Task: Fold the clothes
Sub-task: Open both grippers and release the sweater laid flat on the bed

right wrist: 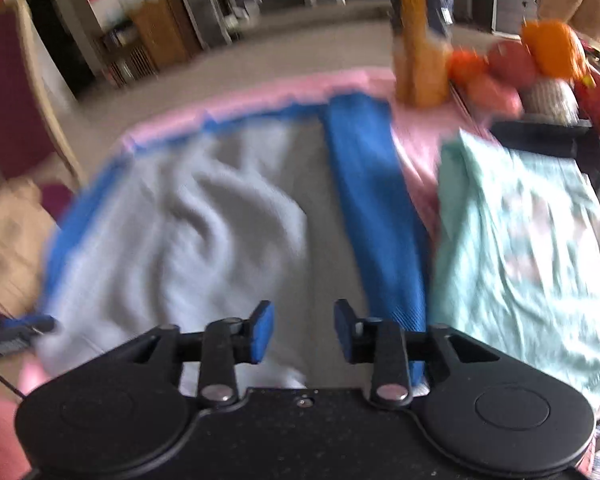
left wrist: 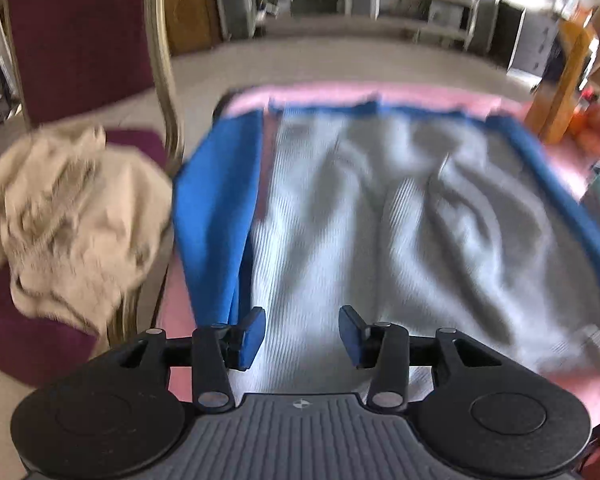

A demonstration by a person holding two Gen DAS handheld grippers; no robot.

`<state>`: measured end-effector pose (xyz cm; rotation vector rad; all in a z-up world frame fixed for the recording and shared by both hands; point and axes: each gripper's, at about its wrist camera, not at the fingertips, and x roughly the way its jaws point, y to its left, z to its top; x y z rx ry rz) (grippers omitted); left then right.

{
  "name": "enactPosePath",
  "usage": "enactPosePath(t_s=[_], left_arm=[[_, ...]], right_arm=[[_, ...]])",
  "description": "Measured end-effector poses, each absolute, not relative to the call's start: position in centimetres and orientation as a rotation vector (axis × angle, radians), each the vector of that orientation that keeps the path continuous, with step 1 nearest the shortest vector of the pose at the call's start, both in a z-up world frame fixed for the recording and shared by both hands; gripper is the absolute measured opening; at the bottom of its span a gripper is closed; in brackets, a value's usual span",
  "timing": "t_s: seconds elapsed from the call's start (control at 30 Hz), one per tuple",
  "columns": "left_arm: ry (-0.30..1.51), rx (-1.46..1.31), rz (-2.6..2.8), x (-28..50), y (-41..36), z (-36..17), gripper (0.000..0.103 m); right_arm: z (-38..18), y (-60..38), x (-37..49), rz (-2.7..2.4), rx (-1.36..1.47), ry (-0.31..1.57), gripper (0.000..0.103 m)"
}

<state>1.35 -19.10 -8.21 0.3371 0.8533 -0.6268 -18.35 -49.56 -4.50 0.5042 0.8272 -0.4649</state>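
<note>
You see a pale grey ribbed knit cloth [left wrist: 380, 220] with soft matt folds, bordered by smooth blue fabric [left wrist: 208, 216]. Under them lies a pink cloth cover [right wrist: 412, 148] on the surface. Your left tool [left wrist: 302, 336] and right tool [right wrist: 303, 332] are matt black plastic with dull metal rivets and blue rubbery pads [right wrist: 262, 334]. A crumpled beige cloth [left wrist: 72, 216] looks soft.

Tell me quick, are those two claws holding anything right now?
Left gripper: open, nothing between its pads, above the grey and blue garment.
Right gripper: open, empty, above the same garment.
</note>
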Motion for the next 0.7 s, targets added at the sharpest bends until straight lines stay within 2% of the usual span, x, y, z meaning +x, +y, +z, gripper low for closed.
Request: enactPosePath(t_s=[0.17,0.37,0.53,0.7], left_arm=[[0.766,0.259,-0.652,2.2,-19.8,-4.5,0.048],[0.723,0.266,-0.609,4.7,-21.5,-4.1,0.049],[0.787,0.317,-0.582,7.1,-23.8,-8.8,0.049],[0.867,0.417,-0.572,8.8,-26.6,-13.5,0.051]], right_arm=[[2.0,-50.2,-17.0,-0.436,0.524,0.654,0.045],[3.9,-53.8,-13.8,-0.528,0.476,0.532,0.051],[-0.1,-58.3,-11.4,-0.632,0.493,0.506,0.05],[-6.6,-65.0,-8.9,-0.743,0.606,0.514,0.035]])
